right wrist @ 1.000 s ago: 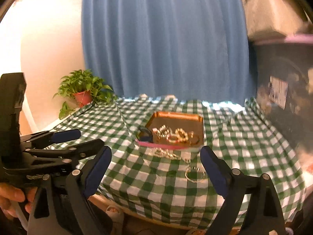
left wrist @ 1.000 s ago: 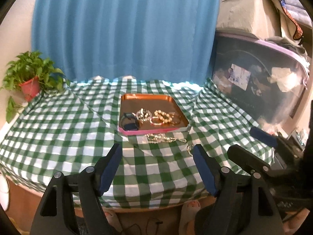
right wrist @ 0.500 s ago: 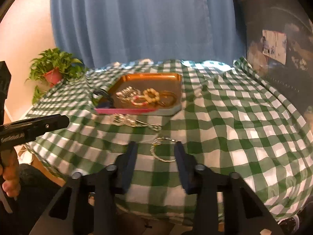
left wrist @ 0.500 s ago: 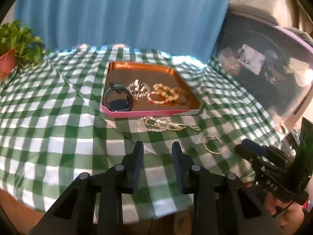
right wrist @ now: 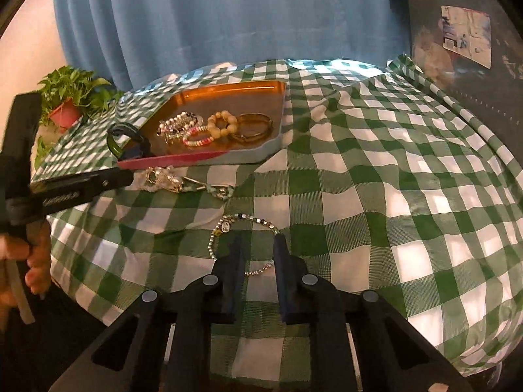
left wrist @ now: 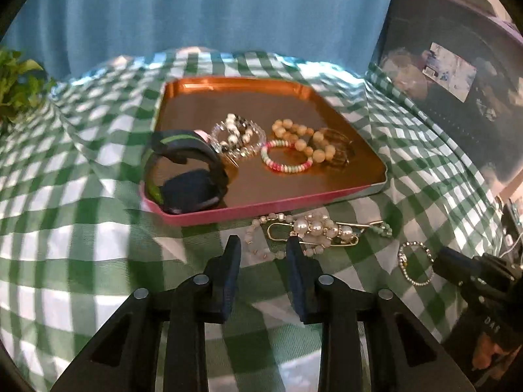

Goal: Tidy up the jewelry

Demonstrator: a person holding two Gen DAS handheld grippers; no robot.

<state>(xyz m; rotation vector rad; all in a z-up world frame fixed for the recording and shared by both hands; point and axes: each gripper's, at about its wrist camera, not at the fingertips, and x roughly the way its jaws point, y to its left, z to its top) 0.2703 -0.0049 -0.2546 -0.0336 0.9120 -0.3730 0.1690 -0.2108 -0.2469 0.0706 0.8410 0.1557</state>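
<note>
Meanwhile, both jaws were closing: left gripper (left wrist: 263,245) over the pearl chain (left wrist: 313,228), right gripper (right wrist: 258,245) astride the silver bracelet (right wrist: 228,228) at six o'clock from the tray (right wrist: 274,143), neither gripping.

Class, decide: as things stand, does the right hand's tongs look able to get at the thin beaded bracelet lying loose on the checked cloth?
Probably yes. The right tongs, jaws closing, sit right over the beaded bracelet with nothing between; the tray lies further off.
</note>
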